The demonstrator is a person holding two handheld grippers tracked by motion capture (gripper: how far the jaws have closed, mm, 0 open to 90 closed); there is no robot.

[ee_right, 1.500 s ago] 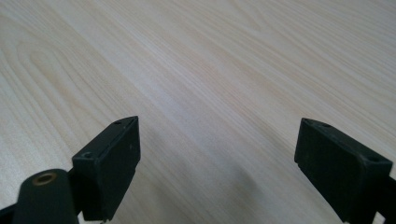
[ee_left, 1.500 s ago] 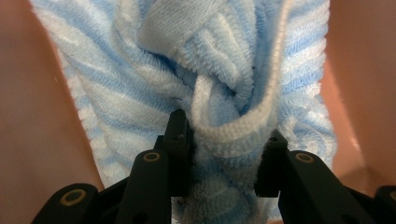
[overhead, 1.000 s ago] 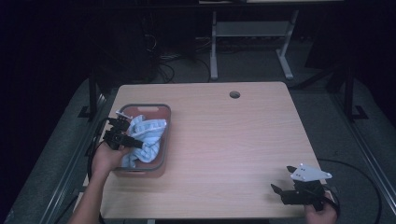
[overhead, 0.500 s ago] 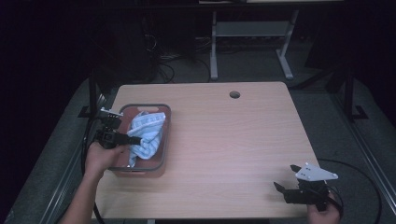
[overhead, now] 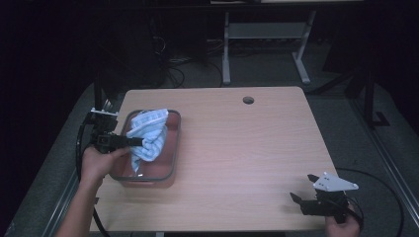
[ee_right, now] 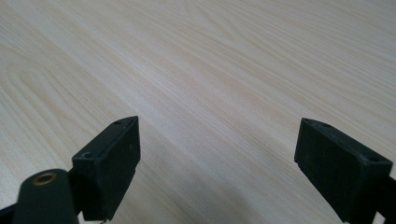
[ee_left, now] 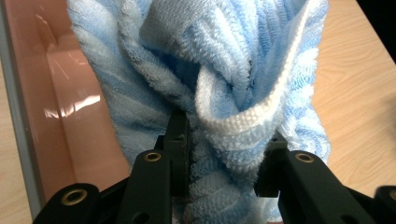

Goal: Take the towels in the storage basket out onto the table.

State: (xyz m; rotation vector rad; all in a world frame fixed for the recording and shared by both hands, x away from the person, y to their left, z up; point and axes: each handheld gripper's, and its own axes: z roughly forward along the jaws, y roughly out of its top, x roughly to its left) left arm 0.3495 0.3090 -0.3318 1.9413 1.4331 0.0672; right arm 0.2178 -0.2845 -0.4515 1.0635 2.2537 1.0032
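The left hand-held gripper is clenched on a bunched light-blue striped towel, its black jaws pinching a thick fold with a white hem; in the left gripper view the towel bulges up and out from between the jaws. Just beyond and below this hand-held gripper's tips sits a glass tray with a pinkish floor and grey rim, and the towel hangs over its middle, reaching towards the tray's far end. The person's left hand grips the handle at the tray's near left edge. Well apart, at the near right corner of the tabletop, the right hand-held gripper rests with jaws spread wide over bare wood grain, grasping nothing.
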